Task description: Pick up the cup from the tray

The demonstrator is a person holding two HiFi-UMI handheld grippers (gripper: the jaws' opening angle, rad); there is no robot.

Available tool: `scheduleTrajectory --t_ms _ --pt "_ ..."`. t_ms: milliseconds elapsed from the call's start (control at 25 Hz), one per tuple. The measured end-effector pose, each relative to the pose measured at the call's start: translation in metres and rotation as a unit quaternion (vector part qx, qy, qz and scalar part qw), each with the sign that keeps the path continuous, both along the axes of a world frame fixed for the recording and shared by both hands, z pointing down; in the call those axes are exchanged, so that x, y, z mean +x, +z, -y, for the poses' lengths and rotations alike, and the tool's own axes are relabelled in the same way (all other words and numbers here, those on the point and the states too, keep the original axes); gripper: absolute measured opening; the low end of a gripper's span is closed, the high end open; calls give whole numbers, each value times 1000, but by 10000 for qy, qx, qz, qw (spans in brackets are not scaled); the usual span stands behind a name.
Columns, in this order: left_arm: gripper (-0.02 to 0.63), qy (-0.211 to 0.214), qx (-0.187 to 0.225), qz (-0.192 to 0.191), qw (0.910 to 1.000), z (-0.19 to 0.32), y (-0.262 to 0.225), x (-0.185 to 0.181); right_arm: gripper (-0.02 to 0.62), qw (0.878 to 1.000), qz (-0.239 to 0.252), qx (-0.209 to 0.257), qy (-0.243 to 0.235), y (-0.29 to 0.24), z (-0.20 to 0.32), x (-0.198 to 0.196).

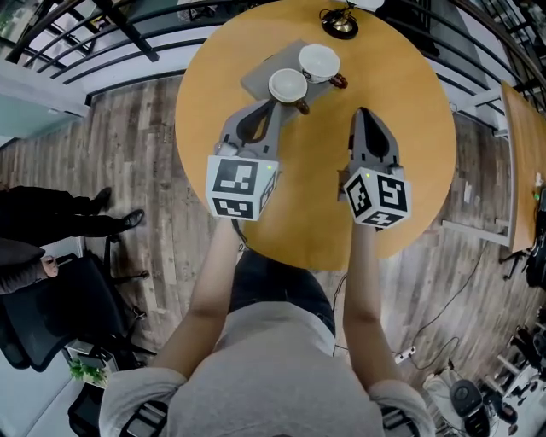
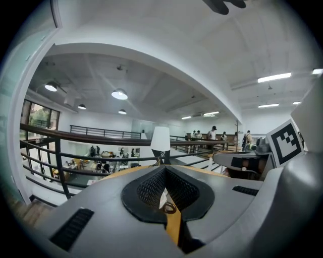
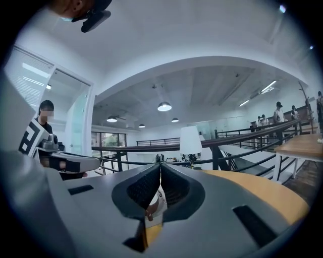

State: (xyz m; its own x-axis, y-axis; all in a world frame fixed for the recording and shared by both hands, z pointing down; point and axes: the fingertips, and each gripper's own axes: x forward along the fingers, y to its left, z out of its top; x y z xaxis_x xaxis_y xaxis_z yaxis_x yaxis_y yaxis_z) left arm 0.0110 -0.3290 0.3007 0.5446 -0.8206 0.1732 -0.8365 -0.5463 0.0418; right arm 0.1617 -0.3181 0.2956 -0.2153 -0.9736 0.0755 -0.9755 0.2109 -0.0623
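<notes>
The left gripper was clenched, its jaws meeting at the tips with nothing pressed between them; the right gripper was clenched too and empty; both pointed about level across the bench.

Just ahead of the left gripper's tips, a little to their right, stood the nearer cup; whether the tips touched it could not be told. It stood upright, mouth up; it was white, round and shallow-looking, with a small brown handle. That handle pointed back toward the person and to the right, into the gap between the two grippers; so the cup's long line, bowl to handle, ran slantwise to the left gripper.

A farther cup of the same look stood beyond it and to the right, its handle turned the same way; both rested on a flat grey tray. From the right gripper, both cups lay ahead and to the left.

Farther ahead, at the bench's far edge, stood a lamp.
</notes>
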Motion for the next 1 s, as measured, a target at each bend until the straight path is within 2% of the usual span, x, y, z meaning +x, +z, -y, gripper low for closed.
scheduleTrajectory --t_ms 240,800,840,880,920,1000 --pt "7 51 -115 16 9999 26 15 -2 8 9993 180 -76 -321 19 27 -3" --pt "7 -58 -412 83 9991 51 49 21 11 9945 -278 -545 -855 75 86 25" --pt "8 -64 -418 91 9991 53 50 21 33 9933 -297 -589 -952 80 91 25" --pt "7 -73 -424 93 9990 54 51 22 105 9917 -318 -640 -1072 85 96 24" --pt "8 -82 -429 91 9990 55 51 23 137 9897 -358 -691 -1202 91 99 23" --pt "8 -94 -440 91 9989 57 53 24 147 9853 -536 -763 -1435 103 105 23"
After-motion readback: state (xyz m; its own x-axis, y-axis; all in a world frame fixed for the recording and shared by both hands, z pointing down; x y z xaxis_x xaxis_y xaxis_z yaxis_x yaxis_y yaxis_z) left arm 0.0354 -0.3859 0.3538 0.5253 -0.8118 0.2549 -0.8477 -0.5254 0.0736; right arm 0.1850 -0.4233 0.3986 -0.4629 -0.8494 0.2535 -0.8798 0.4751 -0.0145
